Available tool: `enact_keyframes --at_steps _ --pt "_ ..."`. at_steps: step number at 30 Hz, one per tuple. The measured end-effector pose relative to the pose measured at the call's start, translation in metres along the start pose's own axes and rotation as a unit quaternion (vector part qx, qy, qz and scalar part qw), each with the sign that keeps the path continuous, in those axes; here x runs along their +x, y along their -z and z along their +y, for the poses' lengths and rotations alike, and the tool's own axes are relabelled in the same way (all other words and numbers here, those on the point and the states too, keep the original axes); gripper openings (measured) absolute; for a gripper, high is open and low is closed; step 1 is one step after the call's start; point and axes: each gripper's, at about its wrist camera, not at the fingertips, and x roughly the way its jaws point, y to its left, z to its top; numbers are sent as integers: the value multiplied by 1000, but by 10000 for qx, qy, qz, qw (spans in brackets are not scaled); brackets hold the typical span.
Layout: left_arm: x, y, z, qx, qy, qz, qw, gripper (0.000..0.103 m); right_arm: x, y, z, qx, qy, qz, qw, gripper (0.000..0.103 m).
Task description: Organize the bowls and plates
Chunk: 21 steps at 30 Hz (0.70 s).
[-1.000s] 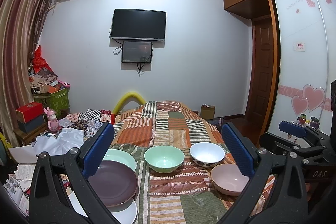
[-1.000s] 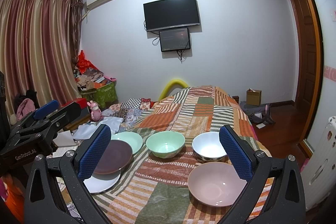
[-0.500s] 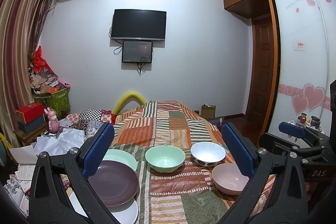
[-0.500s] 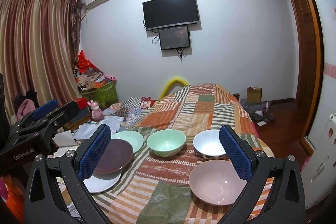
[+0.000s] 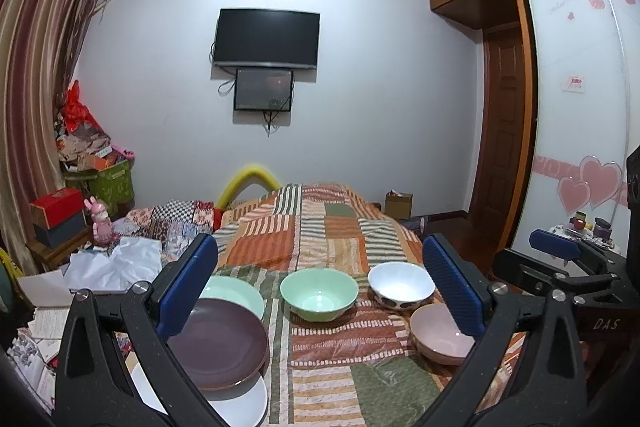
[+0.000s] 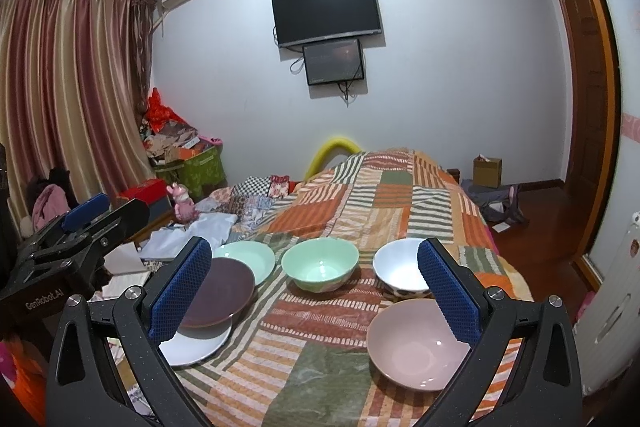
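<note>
Grippers spread wide above the dishes

Both grippers hover empty over the near end of a bed covered with a patchwork quilt (image 6: 360,187). The left gripper (image 5: 320,283) has its blue pads (image 5: 188,287) far apart, gripping and touching nothing; it is level and aimed down the bed. The right gripper (image 6: 314,285) is equally released, its pads (image 6: 182,289) wide apart and clear of the dishes, and it sits just beside the left one, whose body shows at the left edge of the right wrist view.

On the quilt, a purple plate (image 6: 218,293) overlaps a white plate (image 6: 196,347), with a pale green plate (image 6: 250,259) just behind. A green bowl (image 6: 320,263) stands in the middle, a white bowl (image 6: 400,267) to its right, and a pink bowl (image 6: 416,343) nearest, just beside the white bowl.
</note>
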Motion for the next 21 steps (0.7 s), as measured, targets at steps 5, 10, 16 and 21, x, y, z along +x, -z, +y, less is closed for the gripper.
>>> enact_keyframes --at_steps 5,10,16,21 --pt "15 8 22 -157 -91 302 9994 103 19 4 8 -69 -104 190 9997 103" --pt "29 19 45 -177 -332 580 9976 103 44 11 16 -64 -292 471 9984 103" --pt "50 31 84 -320 -609 904 9935 103 79 22 27 -54 -513 883 9948 101" --pt "69 47 117 -355 -848 1255 9878 88 106 31 40 -111 -715 1251 9895 91"
